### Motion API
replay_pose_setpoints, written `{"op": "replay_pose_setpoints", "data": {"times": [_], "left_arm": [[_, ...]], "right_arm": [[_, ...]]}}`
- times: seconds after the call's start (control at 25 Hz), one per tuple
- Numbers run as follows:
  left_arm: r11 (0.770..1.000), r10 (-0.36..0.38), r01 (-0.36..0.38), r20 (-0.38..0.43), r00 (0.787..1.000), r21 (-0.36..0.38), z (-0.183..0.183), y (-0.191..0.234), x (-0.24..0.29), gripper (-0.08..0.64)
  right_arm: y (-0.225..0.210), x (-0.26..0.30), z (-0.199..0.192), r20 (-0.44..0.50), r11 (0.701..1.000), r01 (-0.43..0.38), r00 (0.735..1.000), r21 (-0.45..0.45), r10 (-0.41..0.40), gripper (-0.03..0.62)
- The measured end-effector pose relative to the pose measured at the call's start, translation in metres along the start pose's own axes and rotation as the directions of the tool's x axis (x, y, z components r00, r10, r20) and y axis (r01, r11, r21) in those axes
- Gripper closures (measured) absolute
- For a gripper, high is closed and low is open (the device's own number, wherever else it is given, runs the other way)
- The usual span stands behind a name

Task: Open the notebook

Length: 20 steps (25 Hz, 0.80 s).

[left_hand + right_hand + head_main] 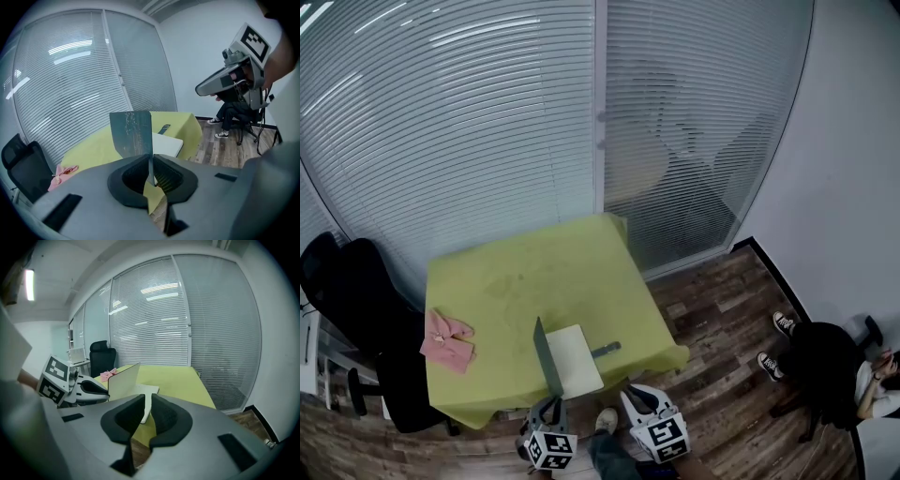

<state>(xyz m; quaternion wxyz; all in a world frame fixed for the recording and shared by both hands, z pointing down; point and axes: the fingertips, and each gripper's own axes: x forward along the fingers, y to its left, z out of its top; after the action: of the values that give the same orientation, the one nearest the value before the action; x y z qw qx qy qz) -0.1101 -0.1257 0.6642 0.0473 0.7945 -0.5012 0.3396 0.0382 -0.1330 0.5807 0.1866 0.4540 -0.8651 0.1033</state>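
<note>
The notebook (575,359) lies near the front edge of the yellow-green table (544,272), its white page facing up. Its dark cover (547,356) stands upright along the left side. My left gripper (553,403) is shut on the cover's near edge. In the left gripper view the cover (131,133) rises between the jaws of my left gripper (151,161). My right gripper (630,392) hovers off the table's front edge, right of the notebook, shut and holding nothing. In the right gripper view my right gripper (144,401) points at the notebook (147,390), with the raised cover (123,380) to the left.
A pink cloth (447,339) lies at the table's left edge, and a dark strap-like thing (605,351) rests right of the notebook. A black office chair (356,300) stands to the left. A glass wall with blinds (534,122) backs the table. A person (834,370) sits at the right.
</note>
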Motion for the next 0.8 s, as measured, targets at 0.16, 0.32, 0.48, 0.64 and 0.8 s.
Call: {"op": "replay_pose_setpoints", "data": {"times": [0.16,0.32,0.48,0.64,0.8], "left_arm": [[0.999,-0.002,0.003,0.013,1.000,-0.037,-0.001,0.003,-0.002,0.508],[0.995,0.002,0.001,0.026,1.000,-0.101,-0.003,0.008,-0.005,0.509],[0.987,0.016,-0.010,0.036,0.999,-0.162,-0.008,0.013,-0.009,0.508],[0.971,0.024,-0.009,0.059,0.998,-0.240,-0.008,0.025,-0.013,0.508],[0.953,0.025,-0.003,0.069,0.997,-0.302,-0.016,0.024,-0.018,0.508]], "right_arm": [[0.001,0.002,0.002,0.011,1.000,0.006,1.000,-0.019,-0.006,0.537],[0.003,0.005,0.003,0.006,1.000,-0.001,1.000,-0.028,0.001,0.545],[0.007,0.007,0.004,0.009,0.999,-0.013,1.000,-0.033,0.013,0.551],[0.008,0.012,0.008,0.011,0.999,-0.019,1.000,-0.041,0.020,0.555],[0.009,0.009,0.006,0.005,0.999,-0.019,1.000,-0.030,0.019,0.558]]}}
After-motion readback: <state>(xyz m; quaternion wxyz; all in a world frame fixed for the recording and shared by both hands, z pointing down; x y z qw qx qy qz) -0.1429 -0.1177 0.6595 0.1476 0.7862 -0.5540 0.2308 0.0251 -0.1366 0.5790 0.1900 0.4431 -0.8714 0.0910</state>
